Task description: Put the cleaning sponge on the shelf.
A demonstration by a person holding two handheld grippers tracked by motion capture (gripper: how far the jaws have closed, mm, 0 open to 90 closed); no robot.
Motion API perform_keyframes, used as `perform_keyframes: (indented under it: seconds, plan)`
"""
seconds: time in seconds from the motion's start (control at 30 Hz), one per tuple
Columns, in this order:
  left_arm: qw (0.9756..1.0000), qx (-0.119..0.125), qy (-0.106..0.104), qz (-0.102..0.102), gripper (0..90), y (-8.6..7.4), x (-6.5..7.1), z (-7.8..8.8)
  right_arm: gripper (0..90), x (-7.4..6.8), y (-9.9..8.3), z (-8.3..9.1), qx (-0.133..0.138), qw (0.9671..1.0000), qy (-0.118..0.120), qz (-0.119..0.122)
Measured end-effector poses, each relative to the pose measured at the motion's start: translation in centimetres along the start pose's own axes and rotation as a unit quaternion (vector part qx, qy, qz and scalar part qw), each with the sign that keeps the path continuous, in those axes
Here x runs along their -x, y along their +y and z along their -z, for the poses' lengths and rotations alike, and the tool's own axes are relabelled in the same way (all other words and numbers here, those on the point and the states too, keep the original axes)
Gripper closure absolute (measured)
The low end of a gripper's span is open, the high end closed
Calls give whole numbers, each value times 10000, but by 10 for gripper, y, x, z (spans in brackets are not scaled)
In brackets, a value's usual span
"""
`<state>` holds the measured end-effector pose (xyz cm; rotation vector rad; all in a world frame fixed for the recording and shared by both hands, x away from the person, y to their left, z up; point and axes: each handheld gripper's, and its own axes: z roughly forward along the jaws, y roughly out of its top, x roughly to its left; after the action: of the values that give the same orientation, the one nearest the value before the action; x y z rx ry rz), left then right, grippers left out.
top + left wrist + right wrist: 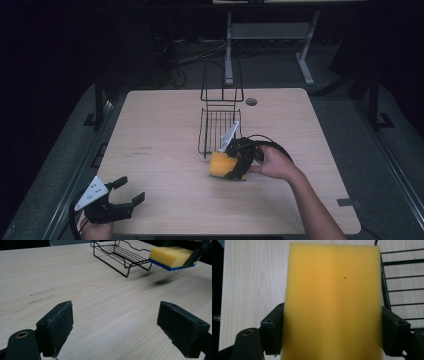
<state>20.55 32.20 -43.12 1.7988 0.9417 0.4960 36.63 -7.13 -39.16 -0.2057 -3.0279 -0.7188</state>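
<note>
A yellow sponge [220, 164] with a blue underside is clamped between the jaws of my right gripper [235, 167], just in front of the black wire rack [218, 122]. The left gripper view catches this sponge [168, 256] hanging above the table, its shadow on the wood below. From the right gripper view, the sponge [332, 302] is squeezed between both pads, with the rack's wires [402, 285] to its right. My left gripper [124, 198] is open near the table's front left corner, nothing between its pads [56, 322].
The light wooden table [160, 150] has a round grommet hole [251, 101] behind the rack. A white desk frame [267, 35] and cables stand on the dark floor beyond the far edge. A cable [272, 142] loops from my right gripper.
</note>
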Motion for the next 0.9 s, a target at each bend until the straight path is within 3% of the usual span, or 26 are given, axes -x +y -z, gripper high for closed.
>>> perform_keyframes:
  seconds: [0.9]
  plan:
    - [10000, 12, -1, -16, 128, 0, 0, 1, 218, 28, 21, 3, 15, 10000, -22, 34]
